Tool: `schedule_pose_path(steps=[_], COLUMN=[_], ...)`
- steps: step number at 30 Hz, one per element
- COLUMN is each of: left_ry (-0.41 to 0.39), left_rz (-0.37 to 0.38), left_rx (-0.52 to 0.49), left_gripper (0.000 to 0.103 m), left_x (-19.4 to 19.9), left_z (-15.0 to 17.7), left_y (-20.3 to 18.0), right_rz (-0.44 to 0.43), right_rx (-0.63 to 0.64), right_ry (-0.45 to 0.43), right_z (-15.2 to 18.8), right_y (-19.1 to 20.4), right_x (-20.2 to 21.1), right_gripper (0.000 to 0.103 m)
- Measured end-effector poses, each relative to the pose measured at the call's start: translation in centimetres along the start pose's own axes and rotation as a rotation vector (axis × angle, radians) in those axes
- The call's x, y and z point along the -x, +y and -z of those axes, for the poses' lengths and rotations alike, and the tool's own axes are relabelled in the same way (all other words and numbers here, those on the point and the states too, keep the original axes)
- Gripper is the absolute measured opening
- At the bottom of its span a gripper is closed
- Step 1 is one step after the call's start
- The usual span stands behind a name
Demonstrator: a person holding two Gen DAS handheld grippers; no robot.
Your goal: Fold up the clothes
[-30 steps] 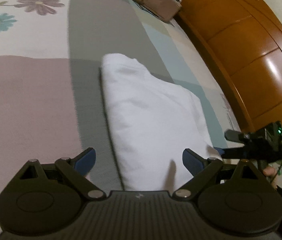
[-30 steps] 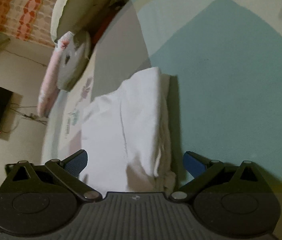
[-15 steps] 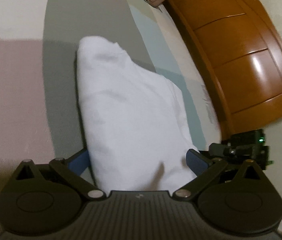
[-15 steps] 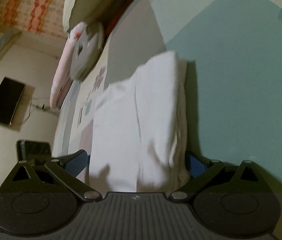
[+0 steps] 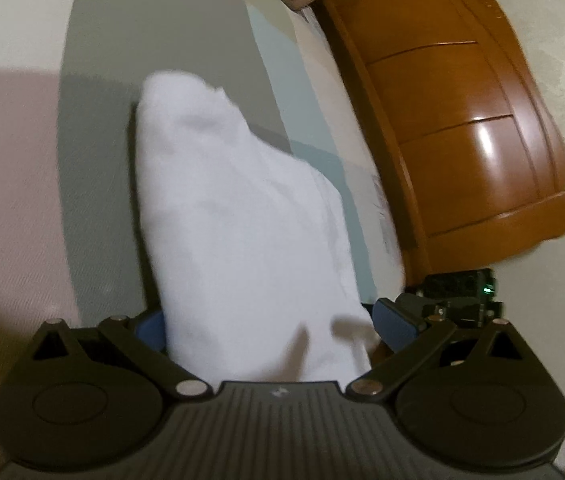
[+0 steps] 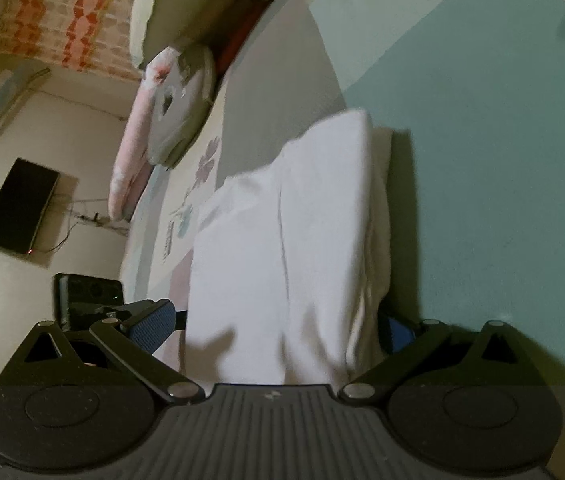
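Nearest each lens: left tongs (image 5: 268, 326), blue pads spread wide, the near end of the white garment (image 5: 238, 216) lying between them; the left pad is half hidden behind the cloth, and no clamping shows. Right tongs (image 6: 278, 326), likewise spread apart, straddling the same garment (image 6: 290, 240) from the opposite side, the right pad tucked behind its layered edge. Garment: an already doubled, elongated bundle resting on the bed (image 5: 10, 200), over grey and teal patches of the sheet. Change noted: over the last second both tongs have closed in until the cloth fills the gap between the pads, where earlier they stood back from it. Judgement: both ends are bracketed for a grip, probably toward a further fold or a lift of the bundle. Beyond: wooden headboard (image 5: 462, 120) in the left view; pillows (image 6: 170, 92) and a dark screen (image 6: 18, 204) in the right view.
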State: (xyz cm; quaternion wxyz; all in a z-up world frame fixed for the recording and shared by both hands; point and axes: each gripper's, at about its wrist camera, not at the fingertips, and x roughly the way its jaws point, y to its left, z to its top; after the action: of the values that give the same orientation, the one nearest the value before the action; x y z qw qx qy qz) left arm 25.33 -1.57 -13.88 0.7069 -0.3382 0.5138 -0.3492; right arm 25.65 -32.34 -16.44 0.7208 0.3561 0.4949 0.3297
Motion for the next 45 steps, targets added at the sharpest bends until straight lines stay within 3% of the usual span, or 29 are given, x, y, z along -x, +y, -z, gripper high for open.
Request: schedule_pose_path(steps=[4, 10, 12, 14, 17, 20, 23, 26, 27, 28, 31, 33, 38, 40, 42, 44, 45], left_ry=[-0.001, 0.007, 0.007, -0.006, -0.007, 0.001, -0.005, -0.018, -0.017, -0.011, -0.004, -0.014, -0.052, -0.055, -0.047, -0.046, -0.051], left_rz=[0.012, -0.010, 0.008, 0.018, 0.000, -0.032, -0.035, -0.037, -0.035, -0.031, -0.067, -0.072, -0.041, -0.035, -0.069, -0.100, -0.112], left_rx=[-0.006, 0.010, 0.011, 0.007, 0.023, -0.034, -0.056, -0.061, -0.058, -0.064, -0.098, -0.085, 0.010, 0.033, -0.014, -0.064, -0.067], left_gripper=[0.099, 0.099, 0.096, 0.080, 0.078, 0.078, 0.078, 0.081, 0.084, 0.096, 0.100, 0.097, 0.064, 0.064, 0.064, 0.064, 0.064], left_x=[-0.4, -1.4, -0.3, 0.5, 0.0, -0.8, -0.9, -1.1, -1.3, -1.7, -2.2, -1.9, 0.1, -0.1, -0.9, -1.3, -1.3], left_z=[-0.5, -1.4, -0.5, 0.3, -0.3, -0.8, -0.7, -0.8, -0.9, -0.9, -0.8, -0.4, 0.7, 0.3, 0.0, 0.0, 0.1], left_y=[0.3, -0.3, 0.4, 1.1, 1.2, 0.3, 0.1, -0.2, -0.4, -0.8, -1.9, -1.9, 0.8, 1.1, 0.1, -0.6, -0.9], right_rz=[-0.038, -0.020, -0.041, -0.056, -0.033, -0.003, 0.007, 0.002, 0.002, 0.002, 0.001, 0.001, 0.004, 0.015, 0.023, 0.037, 0.050], right_rx=[-0.018, 0.001, 0.046, 0.075, 0.080, 0.117, 0.140, 0.138, 0.136, 0.134, 0.128, 0.124, 0.113, 0.108, 0.102, 0.111, 0.114], right_ry=[-0.010, -0.017, -0.011, -0.029, -0.031, -0.029, -0.046, -0.062, -0.062, -0.062, -0.061, -0.061, -0.061, -0.063, -0.066, -0.075, -0.087], right_z=[-0.5, -1.6, -0.8, -0.3, -0.9, -1.1, -0.8, -0.4, -0.3, -0.2, 0.1, 0.3, 0.6, 0.1, -0.4, -0.5, -0.3], right_y=[-0.5, -0.1, -0.2, -0.4, -0.2, 0.1, 0.0, -0.4, -0.4, -0.4, -0.3, -0.3, -0.1, -0.1, -0.2, -0.4, -0.6], right_x=[-0.1, -1.5, -0.9, -0.4, -1.0, -1.7, -1.5, -1.1, -1.0, -1.0, -0.9, -0.8, -0.7, -1.2, -1.6, -1.6, -1.5], right_gripper=[0.103, 0.103, 0.103, 0.100, 0.099, 0.099, 0.090, 0.079, 0.079, 0.081, 0.088, 0.088, 0.087, 0.087, 0.085, 0.077, 0.065])
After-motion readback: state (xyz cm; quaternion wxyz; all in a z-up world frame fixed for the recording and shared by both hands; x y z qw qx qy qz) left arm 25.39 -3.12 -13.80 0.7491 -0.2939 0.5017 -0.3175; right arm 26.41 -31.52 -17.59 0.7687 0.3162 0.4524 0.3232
